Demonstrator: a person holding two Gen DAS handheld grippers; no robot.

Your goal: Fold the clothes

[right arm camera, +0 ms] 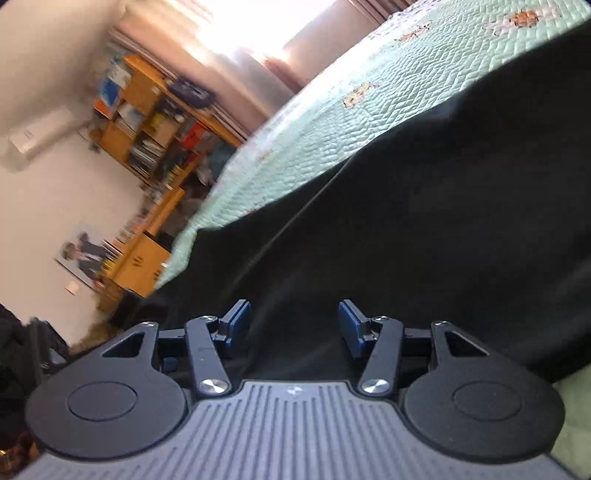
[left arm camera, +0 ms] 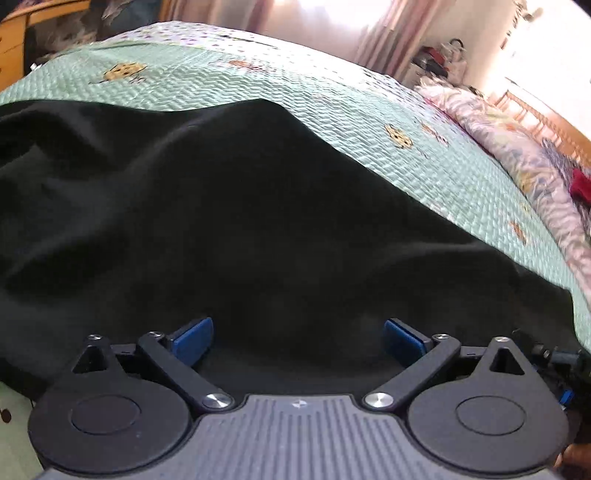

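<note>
A large black garment (left arm camera: 221, 221) lies spread over a mint-green quilted bedspread (left arm camera: 369, 103). My left gripper (left arm camera: 298, 339) is open, its blue pads (left arm camera: 194, 338) wide apart just above the garment's near part. In the right wrist view the same black garment (right arm camera: 424, 221) fills the right and middle, with a long crease running diagonally. My right gripper (right arm camera: 294, 325) is open over the cloth near its left edge, with blue pads (right arm camera: 238, 321) apart and nothing between them.
A floral pink duvet (left arm camera: 517, 155) is bunched along the bed's right side, with a red item (left arm camera: 581, 186) on it. A wooden shelf unit (right arm camera: 155, 122) and low cabinet (right arm camera: 144, 264) stand by the wall past the bed's edge (right arm camera: 207, 206). Curtains (left arm camera: 384, 26) hang behind.
</note>
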